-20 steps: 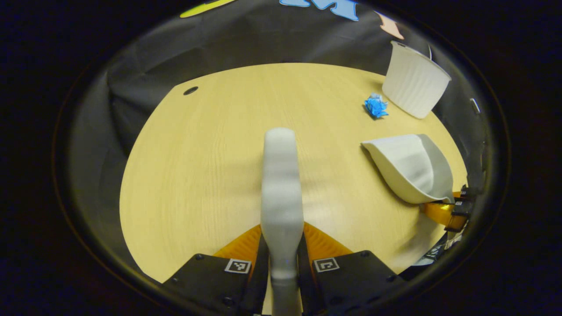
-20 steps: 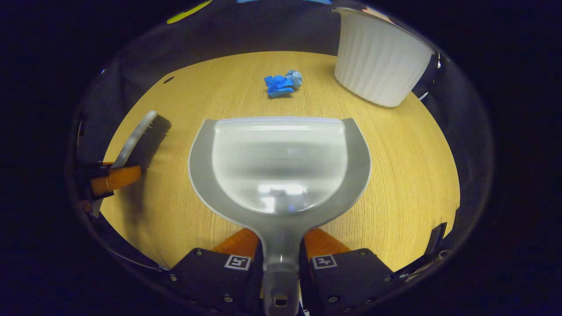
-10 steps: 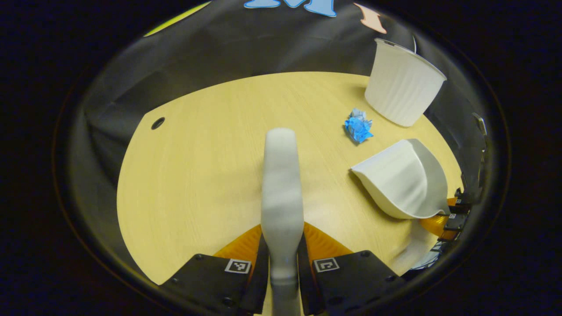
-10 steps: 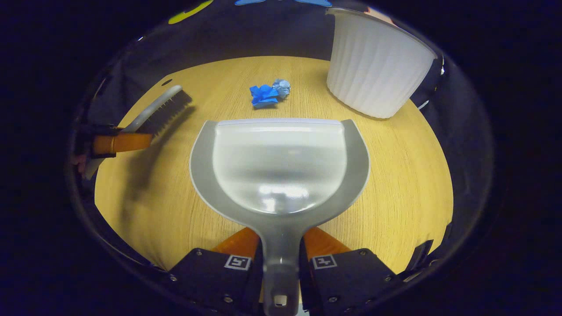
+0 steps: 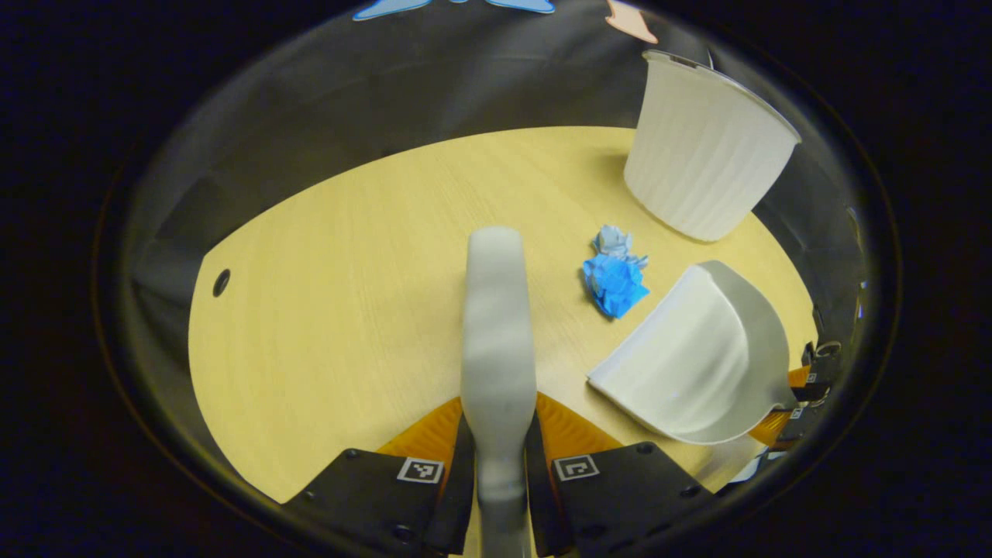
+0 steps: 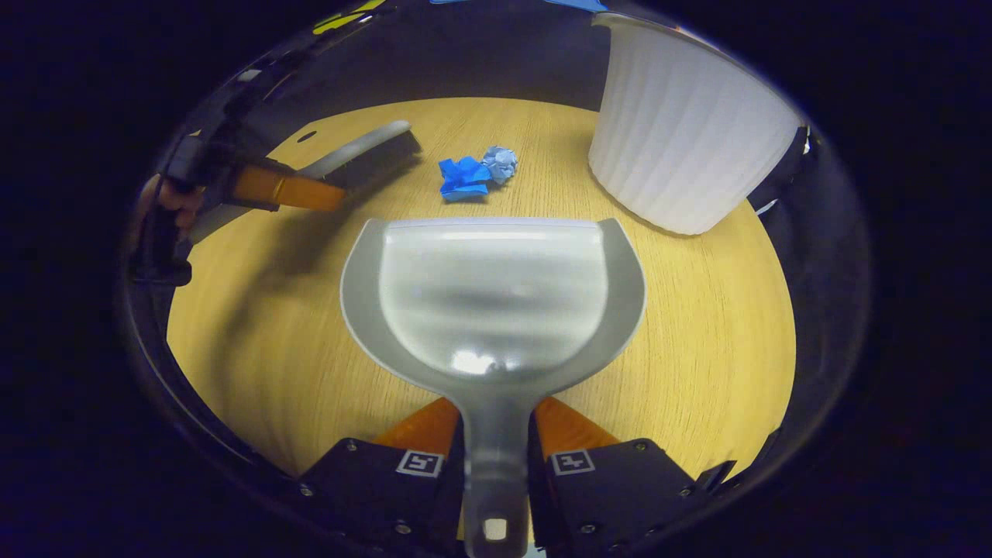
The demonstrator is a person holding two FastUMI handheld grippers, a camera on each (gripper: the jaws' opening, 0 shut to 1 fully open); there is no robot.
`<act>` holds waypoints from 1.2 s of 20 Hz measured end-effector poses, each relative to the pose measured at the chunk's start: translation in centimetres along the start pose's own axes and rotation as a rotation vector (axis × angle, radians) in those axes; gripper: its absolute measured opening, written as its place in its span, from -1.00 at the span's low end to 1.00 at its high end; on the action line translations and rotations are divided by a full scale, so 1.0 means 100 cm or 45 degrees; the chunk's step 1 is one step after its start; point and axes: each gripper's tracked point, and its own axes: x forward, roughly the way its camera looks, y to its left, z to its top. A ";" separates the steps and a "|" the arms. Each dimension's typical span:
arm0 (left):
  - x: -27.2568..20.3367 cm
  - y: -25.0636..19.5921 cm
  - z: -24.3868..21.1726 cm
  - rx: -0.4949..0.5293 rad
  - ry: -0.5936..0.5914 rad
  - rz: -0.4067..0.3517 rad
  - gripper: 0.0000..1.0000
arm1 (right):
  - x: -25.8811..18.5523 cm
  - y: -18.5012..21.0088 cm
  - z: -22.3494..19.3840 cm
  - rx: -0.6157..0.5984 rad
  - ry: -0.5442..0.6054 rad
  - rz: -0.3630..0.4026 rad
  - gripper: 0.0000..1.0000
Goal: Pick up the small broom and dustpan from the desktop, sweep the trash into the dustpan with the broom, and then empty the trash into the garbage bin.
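Left tool (image 5: 497,434) clamped on the broom (image 5: 496,325) handle; broom runs straight ahead of it above the bench (image 5: 341,310). Right tool (image 6: 496,442) clamped on the dustpan (image 6: 493,298) handle, pan mouth facing forward. Blue crumpled trash (image 6: 473,174) lies on the bench just past the pan lip, ahead-right of the left tool. White ribbed garbage bin (image 6: 682,132) stands ahead-right of both tools, near the bench's far edge. Bench: light woodgrain, one small dark hole (image 5: 221,282). Black cloth wall behind.

Pale wooden desktop (image 5: 349,310) — crumpled blue trash (image 5: 614,275) and ribbed white garbage bin (image 5: 701,174) on it.
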 end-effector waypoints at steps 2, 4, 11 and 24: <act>0.008 -0.001 0.017 0.034 0.000 -0.003 -0.20 | 0.000 -0.003 0.002 -0.006 0.002 0.005 -0.29; 0.020 -0.006 0.028 0.068 0.002 -0.014 -0.20 | 0.001 -0.006 0.003 -0.016 0.006 0.010 -0.28; 0.044 -0.034 0.058 0.275 0.030 -0.093 -0.30 | 0.003 -0.012 0.007 -0.033 0.018 0.020 -0.27; -0.003 -0.097 0.091 0.428 0.088 -0.485 -0.24 | -0.058 0.039 0.072 -0.024 -0.001 0.030 -0.29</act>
